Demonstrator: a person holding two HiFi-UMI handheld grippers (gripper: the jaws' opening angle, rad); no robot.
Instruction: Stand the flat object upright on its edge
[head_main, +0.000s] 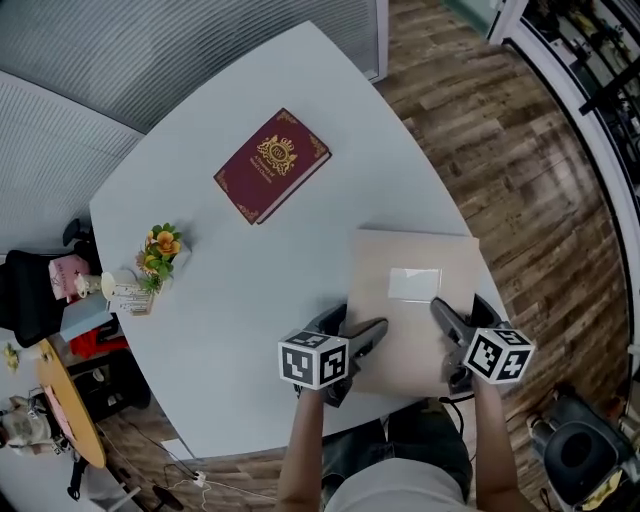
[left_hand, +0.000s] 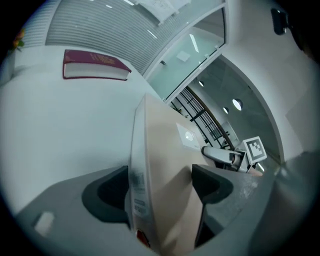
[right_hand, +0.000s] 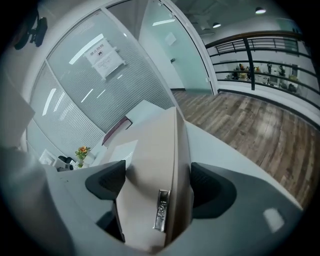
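The white bench (head_main: 250, 290) carries everything here. On its near right part is the task's thing, a flat beige box (head_main: 395, 335), with its broad face to the head camera and its near edge toward me at the bench's rim. I cannot tell whether that near edge is already raised off the surface.

Further back and well apart lies a dark red book (head_main: 272, 164), flat on its cover. I judge it is out of the way of any swing the box needs.

I have 2 holds on the box. The left gripper (head_main: 365, 340) takes the near left corner and the right gripper (head_main: 447, 318) the near right side. Each is turned so that 1 of its fingers lies on top of the box and the other goes under it. In both gripper views the box fills the gap, and the fingers pinch its 2 broad faces with the thin side wall facing the camera. I hold it at 2 places so that the wide panel cannot twist or sag as I tip it up. The far edge should serve as the hinge, so it has to stay on the bench.

A white label (head_main: 413, 283) sits on the box's top face, between the 2 grips and beyond them.

A small pot of flowers (head_main: 160, 250) stands at the bench's left rim, clear of the work.
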